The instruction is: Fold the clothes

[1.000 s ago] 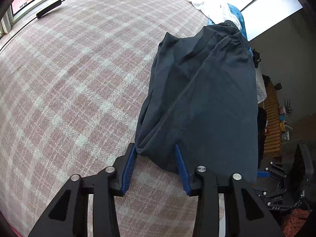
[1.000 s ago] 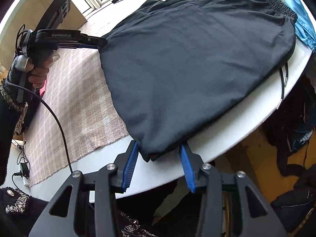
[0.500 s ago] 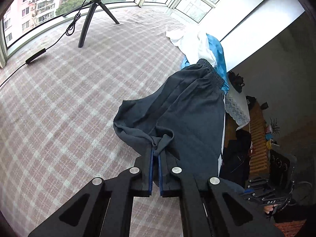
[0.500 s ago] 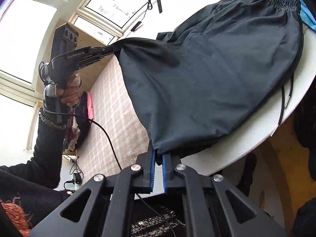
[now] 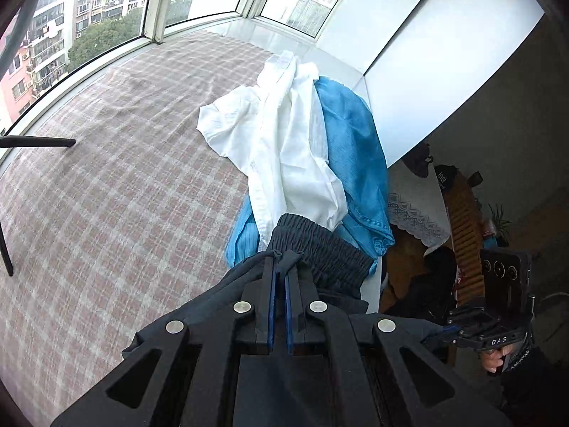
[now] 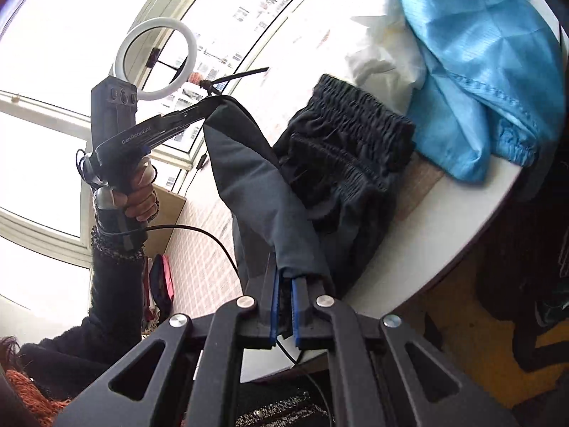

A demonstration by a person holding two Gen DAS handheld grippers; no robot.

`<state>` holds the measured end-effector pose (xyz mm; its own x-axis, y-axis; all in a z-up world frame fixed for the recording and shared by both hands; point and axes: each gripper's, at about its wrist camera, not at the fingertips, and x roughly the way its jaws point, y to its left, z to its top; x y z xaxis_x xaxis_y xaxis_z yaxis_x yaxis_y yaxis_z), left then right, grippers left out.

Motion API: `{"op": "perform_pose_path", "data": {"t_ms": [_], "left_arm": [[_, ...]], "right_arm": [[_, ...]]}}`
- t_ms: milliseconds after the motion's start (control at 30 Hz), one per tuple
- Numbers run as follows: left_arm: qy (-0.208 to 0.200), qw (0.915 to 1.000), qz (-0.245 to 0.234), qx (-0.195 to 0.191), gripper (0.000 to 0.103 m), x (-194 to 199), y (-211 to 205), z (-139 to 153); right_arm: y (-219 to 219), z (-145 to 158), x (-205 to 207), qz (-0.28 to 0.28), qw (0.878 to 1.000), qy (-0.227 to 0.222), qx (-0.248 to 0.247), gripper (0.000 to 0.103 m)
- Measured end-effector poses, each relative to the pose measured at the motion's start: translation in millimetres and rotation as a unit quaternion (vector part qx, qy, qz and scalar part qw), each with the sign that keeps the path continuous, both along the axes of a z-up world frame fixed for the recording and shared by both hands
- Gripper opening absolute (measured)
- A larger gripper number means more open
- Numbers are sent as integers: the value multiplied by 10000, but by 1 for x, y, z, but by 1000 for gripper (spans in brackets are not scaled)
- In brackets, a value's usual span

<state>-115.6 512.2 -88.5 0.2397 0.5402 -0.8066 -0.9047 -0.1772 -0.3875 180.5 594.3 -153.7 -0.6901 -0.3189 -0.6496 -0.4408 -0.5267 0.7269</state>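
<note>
Left gripper clamped tight on a bunched corner of the dark shorts, blue pads nearly touching with cloth pinched between. Shorts folded over, hem end lifted up close to the elastic waistband. Waistband lying against a white shirt and a blue garment, all on the checked tablecloth. Off to the right, the other gripper in a hand, also holding dark fabric.

Right wrist view: right gripper squeezed shut on another corner of the same shorts. Fabric stretched up between both grippers, left gripper held high by a hand in a dark sleeve. Waistband resting on the table, touching the blue garment. Ring light near the window.
</note>
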Motion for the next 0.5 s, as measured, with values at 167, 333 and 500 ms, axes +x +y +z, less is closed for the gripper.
{"op": "perform_pose_path", "data": {"t_ms": [167,333,500], "left_arm": [[120,9990,-12,-432,3,7,56,-26],[309,9959,199,-830,13,-1,69,-37],[726,9953,516,-378,29,-18,23,15]], "right_arm": [[70,-37,2,-132,9995,-222,-199,5],[92,-60,-2,-75,9973,-615,-401,6],[79,-28,7,260,9981,-562,-19,23]]}}
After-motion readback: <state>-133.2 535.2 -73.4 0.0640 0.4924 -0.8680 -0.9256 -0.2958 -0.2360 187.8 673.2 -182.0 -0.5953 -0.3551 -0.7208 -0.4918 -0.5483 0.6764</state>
